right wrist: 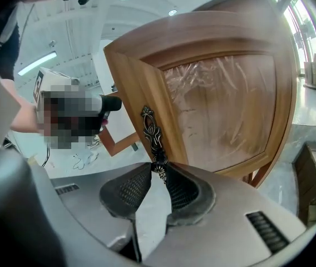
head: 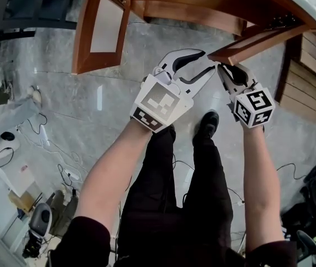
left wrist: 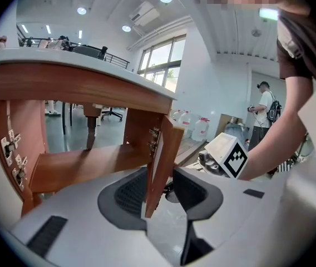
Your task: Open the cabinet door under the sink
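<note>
The wooden cabinet (head: pixel 202 13) under the sink stands with both doors swung out. My right gripper (head: pixel 223 69) (right wrist: pixel 158 174) is shut on the lower end of the ornate metal handle (right wrist: pixel 152 135) of the right door (head: pixel 258 40) (right wrist: pixel 225 93). My left gripper (head: pixel 207 63) (left wrist: pixel 159 174) sits just left of it with its jaws wide open. The free lower corner of the right door (left wrist: pixel 166 149) stands between the left jaws, and the pads (left wrist: pixel 127 193) do not press on it. The left door (head: pixel 99 32) hangs open on its own.
Grey tiled floor (head: pixel 52 93) lies below, with cables and small devices (head: pixel 38 221) at the left. A slatted wooden panel (head: pixel 311 77) stands at the right. My legs and a shoe (head: pixel 207 124) are under the grippers. Another person (left wrist: pixel 266 102) stands far back.
</note>
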`<move>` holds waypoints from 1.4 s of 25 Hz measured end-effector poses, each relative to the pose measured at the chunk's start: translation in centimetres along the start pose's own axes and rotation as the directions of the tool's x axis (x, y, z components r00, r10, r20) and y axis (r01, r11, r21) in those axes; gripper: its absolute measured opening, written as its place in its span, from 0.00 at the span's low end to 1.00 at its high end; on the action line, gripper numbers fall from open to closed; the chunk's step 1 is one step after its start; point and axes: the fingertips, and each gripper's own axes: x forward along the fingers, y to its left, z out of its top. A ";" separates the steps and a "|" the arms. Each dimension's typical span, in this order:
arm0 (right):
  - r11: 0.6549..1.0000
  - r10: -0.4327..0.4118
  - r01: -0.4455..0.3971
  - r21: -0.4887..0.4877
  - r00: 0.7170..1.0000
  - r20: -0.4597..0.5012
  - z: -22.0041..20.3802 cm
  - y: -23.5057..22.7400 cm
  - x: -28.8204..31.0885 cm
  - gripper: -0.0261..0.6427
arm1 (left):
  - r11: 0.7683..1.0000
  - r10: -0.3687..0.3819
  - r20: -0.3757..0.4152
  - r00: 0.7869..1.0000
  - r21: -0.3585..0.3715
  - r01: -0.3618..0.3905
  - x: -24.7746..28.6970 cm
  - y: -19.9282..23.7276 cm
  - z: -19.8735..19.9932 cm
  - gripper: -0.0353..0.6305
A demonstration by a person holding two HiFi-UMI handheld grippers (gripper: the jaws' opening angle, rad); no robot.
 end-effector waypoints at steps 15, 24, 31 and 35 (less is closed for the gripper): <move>0.997 0.061 -0.062 0.047 0.998 0.018 -1.9 0.0 -2.4 0.19 | 0.989 -0.117 -0.019 0.993 0.091 0.118 2.7 -6.2 3.5 0.26; 0.986 -0.074 0.074 0.150 0.997 -0.010 -6.9 -2.2 -8.5 0.19 | 0.976 -0.183 -0.091 0.979 0.099 0.192 3.3 -9.8 3.0 0.23; 0.942 -0.218 0.212 0.259 0.976 -0.005 -9.9 -5.9 -19.2 0.13 | 0.946 -0.270 -0.118 0.956 0.151 0.286 7.7 -19.9 2.7 0.09; 0.896 -0.308 0.307 0.319 0.950 -0.050 -12.9 -6.8 -26.8 0.11 | 0.964 -0.251 -0.106 0.962 0.065 0.259 8.6 -21.9 3.1 0.09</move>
